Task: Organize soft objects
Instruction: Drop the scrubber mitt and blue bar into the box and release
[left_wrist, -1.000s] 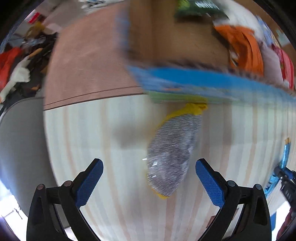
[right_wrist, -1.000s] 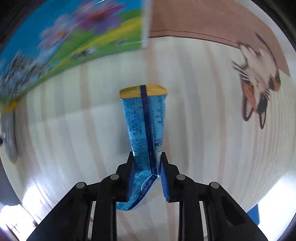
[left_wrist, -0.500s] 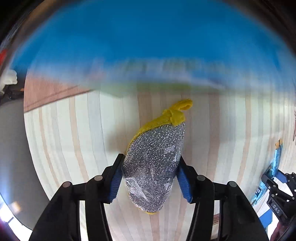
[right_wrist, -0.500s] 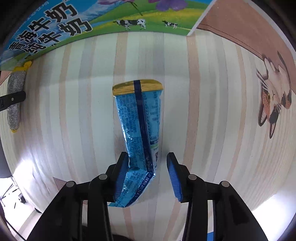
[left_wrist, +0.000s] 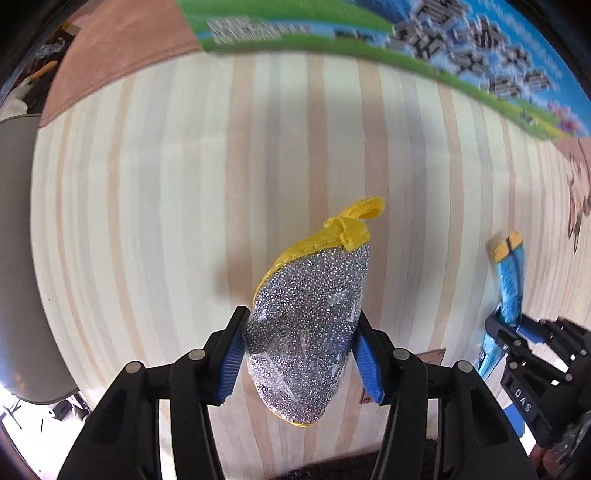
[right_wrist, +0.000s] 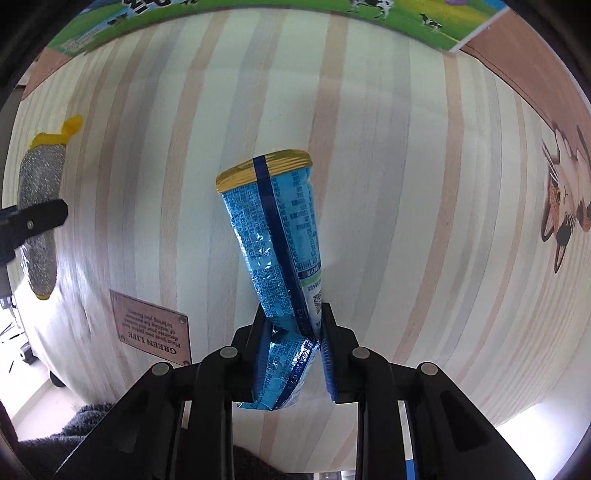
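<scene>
Pinching the blue snack packet (right_wrist: 275, 236) only at its crumpled tail, the right gripper (right_wrist: 293, 332) has its fingers clamped; that thin foil could slip or tear. The left gripper (left_wrist: 299, 360) fingers squeeze the silver scrubber (left_wrist: 308, 332), yellow-edged and glittery, bulging between the pads. Both hang above the striped surface (left_wrist: 166, 203), short of the milk carton box (left_wrist: 461, 55) beyond.

Striped wooden table (right_wrist: 388, 184), pale. Small brown sign (right_wrist: 153, 328) with tiny words. Cat picture (right_wrist: 565, 218) at one edge. Big colourful box (left_wrist: 424, 40) behind, maybe a milk carton.
</scene>
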